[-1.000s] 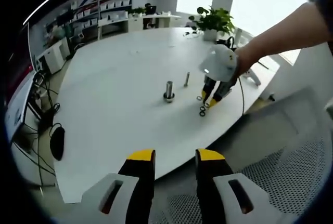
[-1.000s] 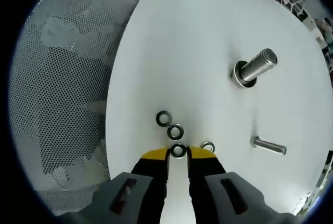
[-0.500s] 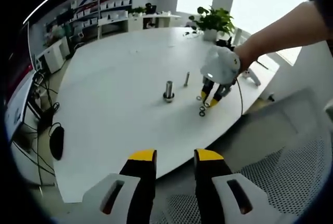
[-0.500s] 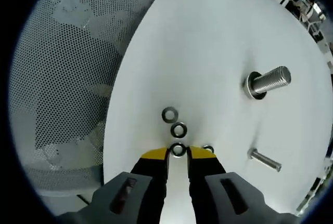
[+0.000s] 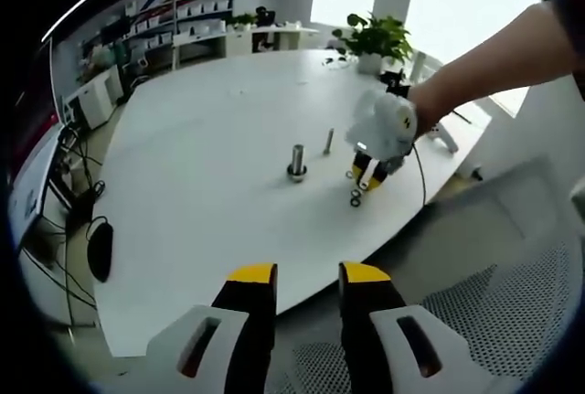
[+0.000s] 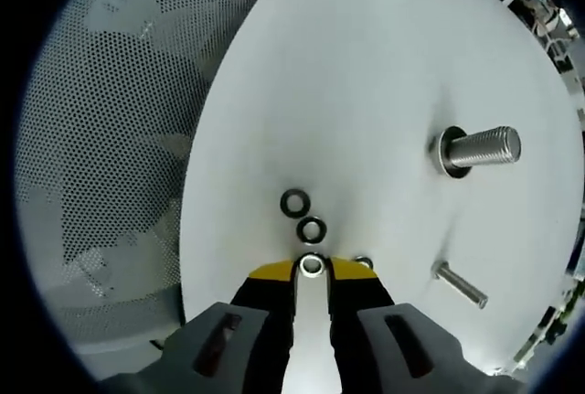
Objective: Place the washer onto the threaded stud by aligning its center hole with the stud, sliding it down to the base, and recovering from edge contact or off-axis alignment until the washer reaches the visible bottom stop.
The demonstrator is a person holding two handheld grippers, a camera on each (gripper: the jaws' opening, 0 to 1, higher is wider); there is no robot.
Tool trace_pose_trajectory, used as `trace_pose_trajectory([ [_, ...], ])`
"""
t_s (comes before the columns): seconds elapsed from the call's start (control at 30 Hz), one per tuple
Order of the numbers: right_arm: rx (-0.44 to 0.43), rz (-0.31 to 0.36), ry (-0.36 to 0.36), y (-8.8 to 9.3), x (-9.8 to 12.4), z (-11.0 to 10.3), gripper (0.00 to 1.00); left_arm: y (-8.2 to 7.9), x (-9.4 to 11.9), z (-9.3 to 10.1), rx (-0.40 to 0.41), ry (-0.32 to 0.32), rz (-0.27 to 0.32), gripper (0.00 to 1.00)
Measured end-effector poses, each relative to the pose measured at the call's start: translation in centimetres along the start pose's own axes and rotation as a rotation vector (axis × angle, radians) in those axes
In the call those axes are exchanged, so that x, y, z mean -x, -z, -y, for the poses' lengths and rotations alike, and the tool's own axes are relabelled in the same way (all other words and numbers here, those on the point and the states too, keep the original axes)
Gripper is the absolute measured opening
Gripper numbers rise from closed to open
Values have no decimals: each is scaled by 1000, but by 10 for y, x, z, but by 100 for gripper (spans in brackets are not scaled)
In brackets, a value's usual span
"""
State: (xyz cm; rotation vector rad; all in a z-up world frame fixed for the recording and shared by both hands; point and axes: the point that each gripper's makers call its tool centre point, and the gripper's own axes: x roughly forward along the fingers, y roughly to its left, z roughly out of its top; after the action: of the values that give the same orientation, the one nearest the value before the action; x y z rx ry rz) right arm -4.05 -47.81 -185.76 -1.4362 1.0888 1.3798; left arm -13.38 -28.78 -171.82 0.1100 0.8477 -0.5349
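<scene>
Tongs on the right (image 6: 312, 271) sit at lower centre of the right gripper view, yellow tips closed in on a washer (image 6: 312, 265) pinched between them, just at the table (image 6: 366, 92) surface. Grip looks made, though whether the washer is lifted clear of the table cannot be told. Two more loose washers (image 6: 303, 216) lie just beyond the tips, one behind the other; a fourth (image 6: 364, 261) peeks out beside the right tip.

Threaded stud (image 6: 478, 148) lies up and to the right of the tips, well apart, its shaft pointing toward the right edge of that frame, its base collar on the table. A thinner bolt (image 6: 460, 284) stands nearer, at lower right.

Left tongs (image 5: 306, 277) at the bottom of the left gripper view, slack and holding nothing, hung off the table edge, far from the work. In that view the stud (image 5: 297, 160) stands upright at centre, the right tongs (image 5: 368, 175) to its right.

Judgement: right hand is much the nearer; the move is a carry toward the stud, with the washer's hole brought square to the shaft axis.
</scene>
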Motion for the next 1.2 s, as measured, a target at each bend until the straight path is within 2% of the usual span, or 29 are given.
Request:
trace_pose_trajectory([
  [0.2,-83,-44,24,1,0,1,13,0,0,0,1,-3,0,24],
  [0.43,-159,37,60,3,3,1,12,0,1,0,-1,-1,1,24],
  [0.7,-182,72,87,8,4,-1,12,0,1,1,-5,2,0,24],
  [0.77,-223,97,96,10,7,2,12,0,1,1,-4,2,0,24],
  [0.9,-365,170,93,15,19,12,12,0,1,1,-4,3,-2,24],
  [1.1,-560,286,132,26,45,42,12,-2,1,2,-5,6,9,24],
  [1.2,-627,313,133,31,52,52,12,-1,1,4,-13,12,5,24],
])
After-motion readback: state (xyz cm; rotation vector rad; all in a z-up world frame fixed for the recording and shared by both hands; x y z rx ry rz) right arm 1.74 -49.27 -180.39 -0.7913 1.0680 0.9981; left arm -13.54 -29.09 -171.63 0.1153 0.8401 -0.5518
